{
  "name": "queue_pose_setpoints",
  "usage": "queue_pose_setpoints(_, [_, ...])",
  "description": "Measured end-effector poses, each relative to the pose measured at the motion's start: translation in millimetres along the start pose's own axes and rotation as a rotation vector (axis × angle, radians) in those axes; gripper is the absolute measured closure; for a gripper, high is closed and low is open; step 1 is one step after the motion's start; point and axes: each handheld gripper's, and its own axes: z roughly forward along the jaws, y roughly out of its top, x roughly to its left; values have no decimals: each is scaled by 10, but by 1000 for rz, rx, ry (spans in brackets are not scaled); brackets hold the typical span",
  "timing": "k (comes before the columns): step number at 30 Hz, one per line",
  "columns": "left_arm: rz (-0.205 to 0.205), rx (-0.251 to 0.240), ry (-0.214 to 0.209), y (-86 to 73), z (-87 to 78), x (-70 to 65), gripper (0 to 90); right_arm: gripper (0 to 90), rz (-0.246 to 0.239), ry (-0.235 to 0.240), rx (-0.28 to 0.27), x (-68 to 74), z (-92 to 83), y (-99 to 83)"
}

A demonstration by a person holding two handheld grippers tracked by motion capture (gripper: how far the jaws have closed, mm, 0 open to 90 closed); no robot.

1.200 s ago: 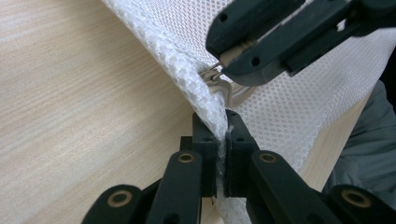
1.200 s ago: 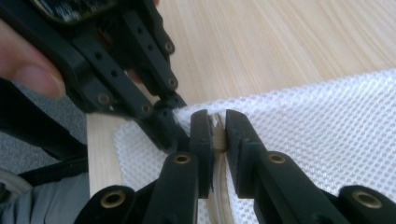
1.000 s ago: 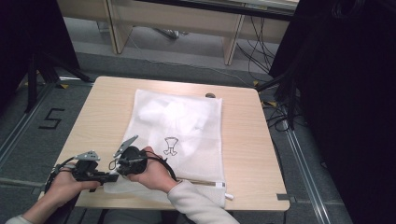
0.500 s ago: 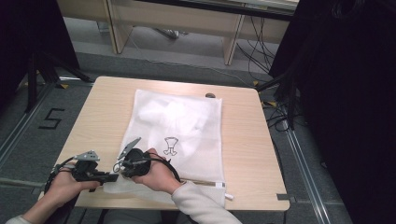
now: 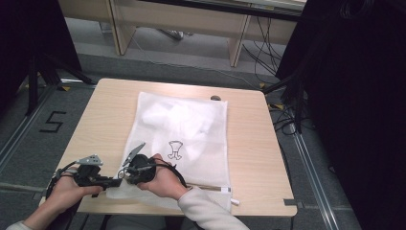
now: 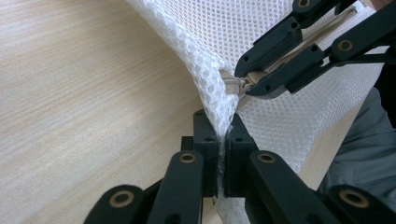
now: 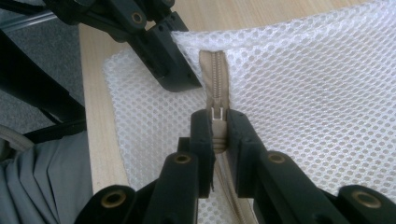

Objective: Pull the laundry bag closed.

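Note:
A white mesh laundry bag [image 5: 191, 124] lies flat on the wooden table [image 5: 268, 158], with a small black print on it. Its beige zipper [image 7: 214, 70] runs along the near edge. My left gripper [image 5: 116, 182] is at the bag's near left corner, and in the left gripper view it [image 6: 223, 135] is shut on a fold of the mesh [image 6: 219, 93]. Facing it, my right gripper [image 5: 125, 175] is shut on the zipper pull [image 7: 215, 116], which sits between its tips [image 7: 218, 123]. The two grippers' tips are almost touching.
A small dark object [image 5: 215, 98] lies at the table's far edge. A white tag [image 5: 233, 201] sticks out at the bag's near right corner. Bare tabletop lies left and right of the bag. Desk legs and cables stand on the floor beyond.

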Motion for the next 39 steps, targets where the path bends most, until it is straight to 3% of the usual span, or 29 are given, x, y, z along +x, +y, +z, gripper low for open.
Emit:
queue_pose_setpoints(5, [-2, 4, -19, 6, -4, -7, 857, 823, 7, -9, 9, 2, -7, -9])
queue_pose_setpoints(10, [6, -7, -3, 12, -16, -33, 856, 823, 1, -8, 23, 3, -3, -40])
queue_pose_setpoints(14, [7, -2, -17, 16, -15, -32, 856, 823, 7, -8, 25, -1, -9, -52])
queue_pose_setpoints(17, [15, -12, -8, 20, -33, -35, 856, 824, 8, -9, 40, 11, -6, -53])
queue_pose_setpoints(18, [7, -37, -5, 15, -29, -40, 856, 824, -7, -18, 54, 1, -2, -60])
queue_pose_setpoints(22, [13, -14, -5, 21, -43, -32, 856, 823, 11, -13, 55, -21, 0, -110])
queue_pose_setpoints(23, [5, -42, -3, 13, -20, -44, 856, 824, 22, -22, 51, -16, 0, -116])
queue_pose_setpoints(24, [18, -13, -12, 24, -36, -33, 856, 824, 13, -21, 53, -16, -9, -117])
queue_pose_setpoints(26, [8, -41, -6, 15, -24, -43, 856, 823, 12, -21, 52, -13, -23, -119])
queue_pose_setpoints(30, [6, -37, -2, 15, -31, -37, 856, 823, 22, -21, 54, -11, -29, -126])
queue_pose_setpoints(32, [7, -9, -6, 19, -40, -25, 856, 824, 25, -22, 65, -15, -40, -139])
queue_pose_setpoints(37, [7, -35, 6, 13, -29, -36, 856, 823, 31, -23, 68, -18, -54, -174])
queue_pose_setpoints(39, [8, -12, -1, 19, -41, -26, 856, 823, 18, -19, 69, -29, -69, -189])
